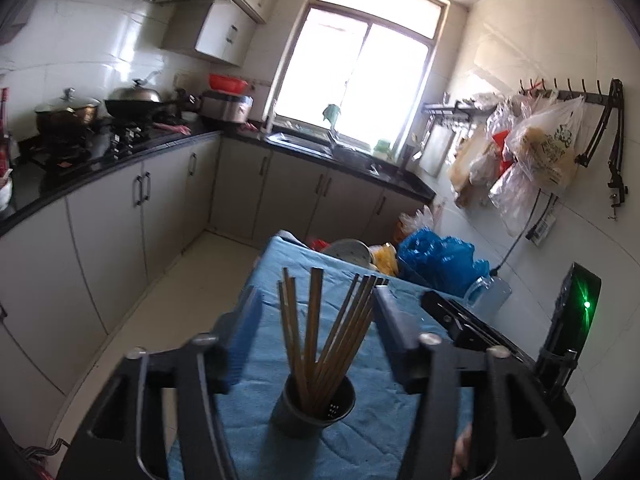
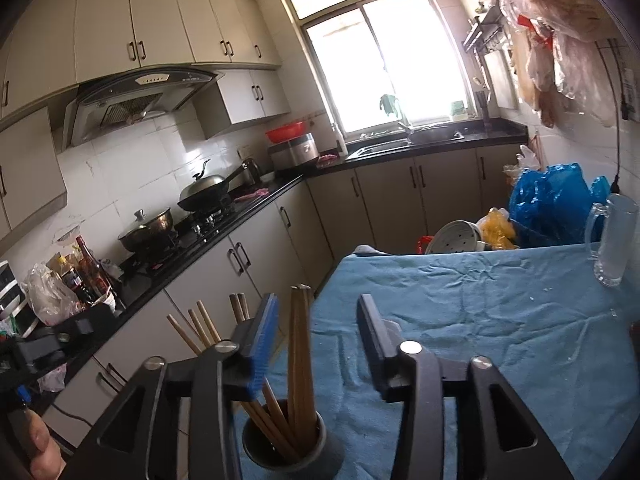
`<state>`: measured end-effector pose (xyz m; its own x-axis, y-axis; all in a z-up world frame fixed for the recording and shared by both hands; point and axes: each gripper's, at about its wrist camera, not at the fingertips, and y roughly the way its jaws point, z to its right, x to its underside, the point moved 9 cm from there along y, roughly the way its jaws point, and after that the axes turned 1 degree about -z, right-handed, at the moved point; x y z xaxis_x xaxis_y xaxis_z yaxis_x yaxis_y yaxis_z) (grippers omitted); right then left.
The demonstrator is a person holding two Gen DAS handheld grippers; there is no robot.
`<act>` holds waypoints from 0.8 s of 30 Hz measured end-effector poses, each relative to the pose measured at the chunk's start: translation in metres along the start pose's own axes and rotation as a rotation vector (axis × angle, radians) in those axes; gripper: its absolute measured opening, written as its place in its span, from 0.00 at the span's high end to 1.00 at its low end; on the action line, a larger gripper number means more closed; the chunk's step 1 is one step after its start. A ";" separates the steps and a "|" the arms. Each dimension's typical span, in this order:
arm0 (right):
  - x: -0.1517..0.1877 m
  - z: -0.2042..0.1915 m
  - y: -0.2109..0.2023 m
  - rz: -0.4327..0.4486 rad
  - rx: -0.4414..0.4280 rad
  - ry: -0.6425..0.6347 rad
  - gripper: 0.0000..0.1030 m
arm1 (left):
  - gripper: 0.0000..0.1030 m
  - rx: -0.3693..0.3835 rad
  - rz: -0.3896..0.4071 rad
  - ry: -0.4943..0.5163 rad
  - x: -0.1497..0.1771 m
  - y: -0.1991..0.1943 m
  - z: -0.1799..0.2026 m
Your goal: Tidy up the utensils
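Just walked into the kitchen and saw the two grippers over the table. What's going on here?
A person is tidying chopsticks with a handheld gripper in each hand. The wooden chopsticks stand fanned out in a dark holder cup on the blue cloth. The left gripper and right gripper both hang open over the cup, holding nothing. A glass mug stands at the cloth's far corner.

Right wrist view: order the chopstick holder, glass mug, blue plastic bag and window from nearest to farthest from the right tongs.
1. Chopstick holder, just below the right tongs.
2. Glass mug, right edge of the table.
3. Blue plastic bag, beyond the table's far end.
4. Window, far wall.
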<state>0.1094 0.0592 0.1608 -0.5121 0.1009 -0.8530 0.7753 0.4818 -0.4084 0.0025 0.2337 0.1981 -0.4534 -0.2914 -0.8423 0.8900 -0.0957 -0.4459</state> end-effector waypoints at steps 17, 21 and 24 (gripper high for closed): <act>0.080 0.054 -0.089 -0.022 0.202 0.027 0.26 | 0.01 -0.393 0.212 0.059 0.067 -0.074 -0.015; 0.101 0.064 -0.110 -0.020 0.240 0.054 0.24 | 0.01 -0.463 0.224 0.124 0.084 -0.087 -0.006; 0.116 0.073 -0.124 -0.012 0.274 0.091 0.23 | 0.00 -0.456 0.207 0.155 0.100 -0.090 0.002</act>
<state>-0.0189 -0.0522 0.0887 -0.5435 0.1799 -0.8199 0.8335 0.2316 -0.5017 -0.1229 0.2117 0.1550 -0.3032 -0.1123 -0.9463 0.8654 0.3833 -0.3227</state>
